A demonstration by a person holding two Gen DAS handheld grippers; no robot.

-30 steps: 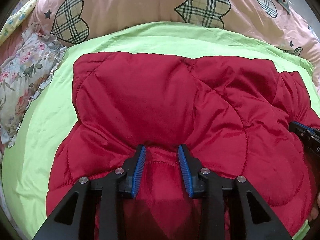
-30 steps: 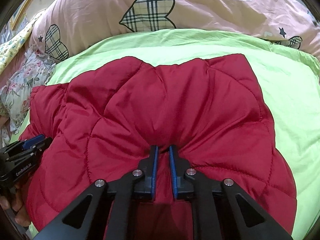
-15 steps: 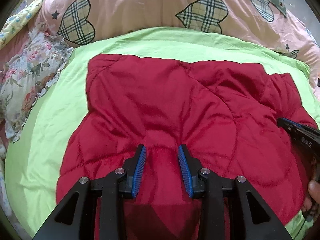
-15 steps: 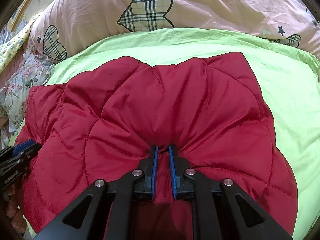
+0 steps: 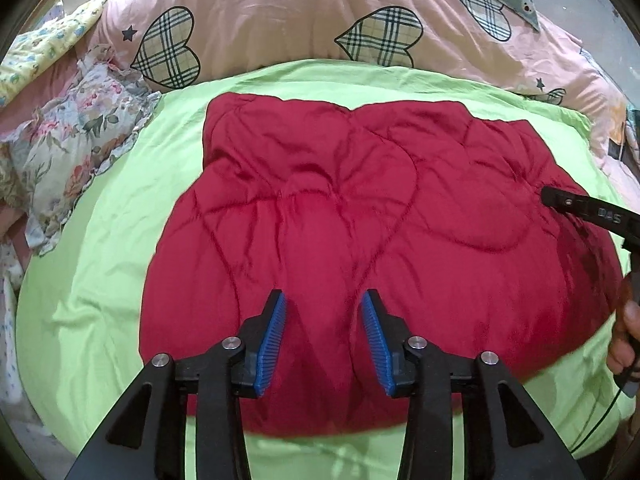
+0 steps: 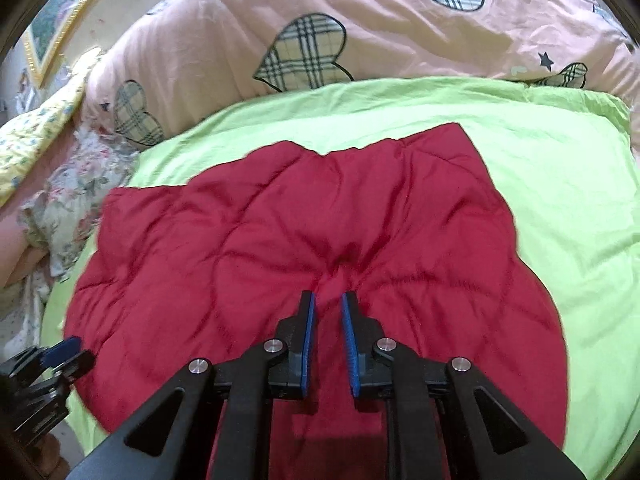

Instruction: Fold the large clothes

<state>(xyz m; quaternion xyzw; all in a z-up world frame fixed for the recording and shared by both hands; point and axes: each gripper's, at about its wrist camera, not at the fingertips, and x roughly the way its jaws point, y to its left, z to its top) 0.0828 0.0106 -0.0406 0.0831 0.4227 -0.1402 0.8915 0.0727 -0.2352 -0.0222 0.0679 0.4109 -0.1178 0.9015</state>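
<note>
A red quilted jacket lies folded and puffy on a lime-green sheet. My left gripper hovers over the jacket's near edge with its jaws opening; the fabric lies below the blue pads, not pinched. In the right wrist view the jacket fills the middle. My right gripper hangs just behind a pucker in the cloth, jaws opening to a narrow gap, and the pads do not press on the fabric. The right gripper's finger shows at the jacket's right side, and the left gripper at its left.
A pink duvet with plaid hearts is bunched along the far side of the bed. A floral pillow lies at the left. A person's hand holds the right gripper. A framed picture hangs on the wall behind.
Both grippers have drawn back and up from the jacket, which now looks smaller and lies settled. The left jaws have widened and no longer clamp the fabric; the right gripper has let go of its pinch.
</note>
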